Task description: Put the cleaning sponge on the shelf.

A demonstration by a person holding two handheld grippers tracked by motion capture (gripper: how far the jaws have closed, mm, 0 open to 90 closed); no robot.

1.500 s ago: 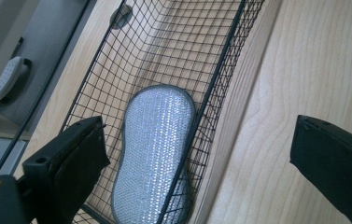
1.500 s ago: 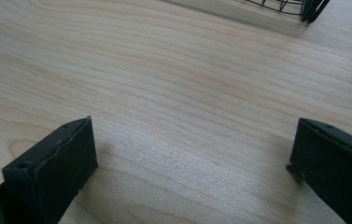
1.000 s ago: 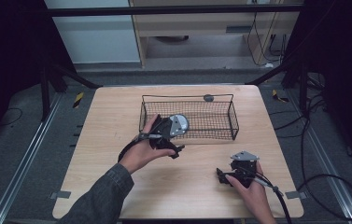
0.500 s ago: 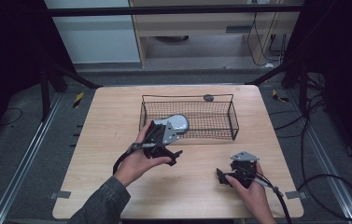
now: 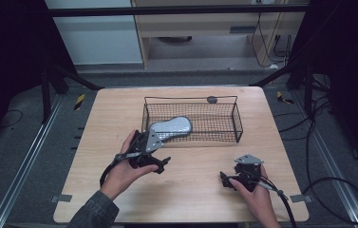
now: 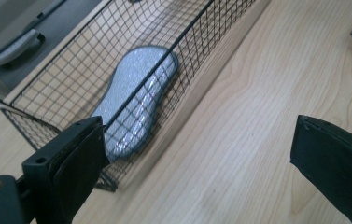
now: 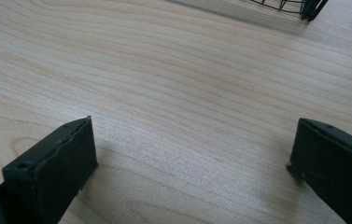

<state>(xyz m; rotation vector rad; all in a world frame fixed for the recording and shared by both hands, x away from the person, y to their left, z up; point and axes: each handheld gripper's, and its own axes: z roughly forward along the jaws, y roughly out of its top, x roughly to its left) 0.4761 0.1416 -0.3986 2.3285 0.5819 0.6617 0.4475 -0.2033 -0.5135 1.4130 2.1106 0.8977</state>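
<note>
High view: a silver-grey pad (image 5: 171, 127) lies in the wire basket (image 5: 237, 121) on the worktop (image 5: 100, 123); the left gripper (image 5: 149, 156) sits just outside the basket, the right gripper (image 5: 236, 176) well apart. Left gripper view: jaws wide apart, holding nothing. Right gripper view: jaws wide apart over bare wood

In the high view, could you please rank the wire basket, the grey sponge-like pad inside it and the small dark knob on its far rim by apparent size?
1. Wire basket, clearly largest.
2. Grey pad, lying in the basket's left part.
3. Dark knob, smallest.
</note>
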